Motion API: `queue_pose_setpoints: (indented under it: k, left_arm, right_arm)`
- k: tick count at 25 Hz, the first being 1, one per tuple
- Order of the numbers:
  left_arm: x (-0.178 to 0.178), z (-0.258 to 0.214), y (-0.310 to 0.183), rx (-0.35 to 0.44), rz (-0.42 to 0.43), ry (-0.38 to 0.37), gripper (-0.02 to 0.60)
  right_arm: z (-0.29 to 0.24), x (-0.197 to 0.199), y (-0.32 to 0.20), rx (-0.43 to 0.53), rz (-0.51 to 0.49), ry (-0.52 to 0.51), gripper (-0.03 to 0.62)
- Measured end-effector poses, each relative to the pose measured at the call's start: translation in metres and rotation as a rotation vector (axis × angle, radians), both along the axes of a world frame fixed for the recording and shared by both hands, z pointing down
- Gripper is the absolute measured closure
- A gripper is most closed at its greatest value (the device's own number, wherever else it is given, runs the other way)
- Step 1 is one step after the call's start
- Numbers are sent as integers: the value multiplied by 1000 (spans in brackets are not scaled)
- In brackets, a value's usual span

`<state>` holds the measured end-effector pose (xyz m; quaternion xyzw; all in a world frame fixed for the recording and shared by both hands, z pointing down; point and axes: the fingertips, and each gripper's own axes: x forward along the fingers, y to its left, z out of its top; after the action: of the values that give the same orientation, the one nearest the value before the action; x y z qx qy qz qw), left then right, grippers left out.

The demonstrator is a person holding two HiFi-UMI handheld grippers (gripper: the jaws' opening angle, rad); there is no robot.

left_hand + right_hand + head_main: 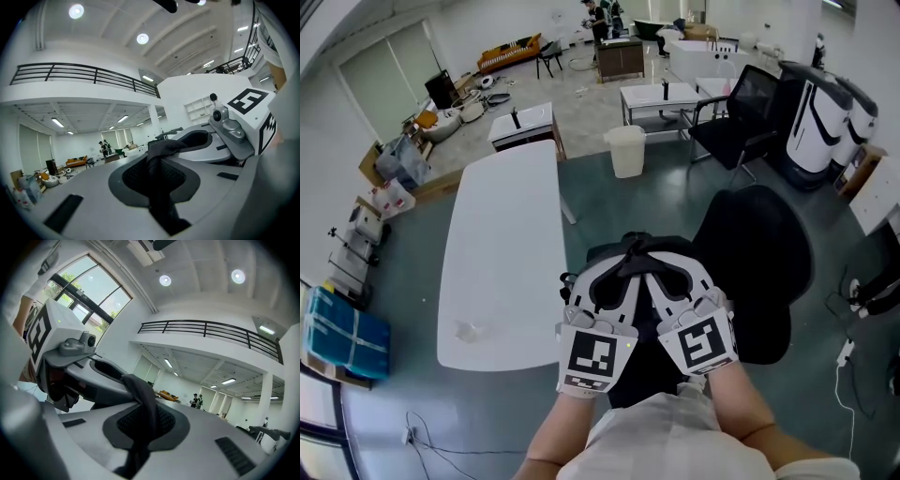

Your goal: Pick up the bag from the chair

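Head view: my left tool [622, 272] and right tool [664, 272] sit side by side, almost touching. Their marker cubes face up toward the camera, and both forearms reach in from the bottom edge. The black bag [642, 372] hangs beneath them, and its strap [637, 251] rises to a peak between the two tips. The chair [759, 272] lies just to the right of the bag, and the white worktop [497, 244] is to its left. The bag's long axis runs straight down from the tools, so I judge it is off the seat, though the tools hide its underside. Neither hand is nearer; both share the hold.

Left gripper view: the jaws are nearly together, pinching the dark strap [159, 187], which runs along the pads and over the tip. This tool points about level into the room.

Right gripper view: the jaws are tight together on the strap [143, 413], in the same level pose. The left tool sits alongside at the picture's left.
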<state>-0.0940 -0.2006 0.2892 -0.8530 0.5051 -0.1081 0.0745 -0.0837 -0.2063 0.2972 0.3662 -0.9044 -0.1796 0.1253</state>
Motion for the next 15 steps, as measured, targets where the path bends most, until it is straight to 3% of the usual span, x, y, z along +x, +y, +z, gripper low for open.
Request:
queue_pose_setpoints:
  k: [15]
  left_arm:
    - [10, -12, 12, 33, -4, 5, 520]
  right_arm:
    - [-11, 10, 11, 21, -6, -16, 571]
